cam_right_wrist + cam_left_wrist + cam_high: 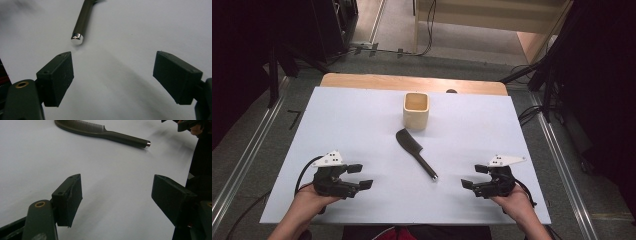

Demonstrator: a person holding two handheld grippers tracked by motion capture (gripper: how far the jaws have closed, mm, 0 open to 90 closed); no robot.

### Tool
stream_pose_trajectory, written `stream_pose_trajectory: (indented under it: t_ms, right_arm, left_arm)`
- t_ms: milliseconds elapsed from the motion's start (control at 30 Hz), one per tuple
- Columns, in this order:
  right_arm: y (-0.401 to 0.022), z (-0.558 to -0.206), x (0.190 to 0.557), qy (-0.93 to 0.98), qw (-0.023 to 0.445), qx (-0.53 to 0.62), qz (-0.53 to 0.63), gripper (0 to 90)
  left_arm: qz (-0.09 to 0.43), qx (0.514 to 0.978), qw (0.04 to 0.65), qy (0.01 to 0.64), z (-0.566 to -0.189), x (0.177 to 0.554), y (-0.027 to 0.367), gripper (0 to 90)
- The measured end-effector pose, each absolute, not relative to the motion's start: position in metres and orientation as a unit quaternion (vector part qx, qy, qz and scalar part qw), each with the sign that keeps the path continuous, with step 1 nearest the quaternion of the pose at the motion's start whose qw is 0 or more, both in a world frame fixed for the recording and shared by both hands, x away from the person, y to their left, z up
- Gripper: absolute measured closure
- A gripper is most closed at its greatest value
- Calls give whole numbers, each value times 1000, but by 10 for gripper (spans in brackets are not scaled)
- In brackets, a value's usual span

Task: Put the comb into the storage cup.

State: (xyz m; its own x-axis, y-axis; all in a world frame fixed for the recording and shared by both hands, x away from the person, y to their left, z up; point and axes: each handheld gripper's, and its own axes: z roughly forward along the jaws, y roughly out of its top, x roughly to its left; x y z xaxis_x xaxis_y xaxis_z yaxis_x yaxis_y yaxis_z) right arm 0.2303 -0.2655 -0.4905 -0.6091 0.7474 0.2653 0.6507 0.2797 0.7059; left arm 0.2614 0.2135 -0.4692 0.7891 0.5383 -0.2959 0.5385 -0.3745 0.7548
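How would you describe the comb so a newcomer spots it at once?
On the white table, look just in front of the cream cup. The comb lies flat there, slanting toward the right gripper. It is black, long and thin, with a silver-tipped handle.

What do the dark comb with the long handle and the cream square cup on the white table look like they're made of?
The dark comb with the long handle looks like moulded matt plastic, judging by its even dull surface; its silver end cap shines like metal or chrome plating. The cream square cup has smooth, rounded walls with a soft sheen, so glazed ceramic or plastic; the pictures can't settle which.
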Motion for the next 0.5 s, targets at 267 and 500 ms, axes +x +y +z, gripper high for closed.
stream_pose_trajectory:
  t_ms: [267, 500]
  right_arm:
    - [-264, -491, 231, 789, 62, 440, 425, 152]
    - [-265, -490, 230, 794, 55, 439, 417, 152]
  left_arm:
    - [-5, 825, 461, 328, -470, 262, 215, 259]
    - [-3, 827, 459, 326, -470, 263, 214, 259]
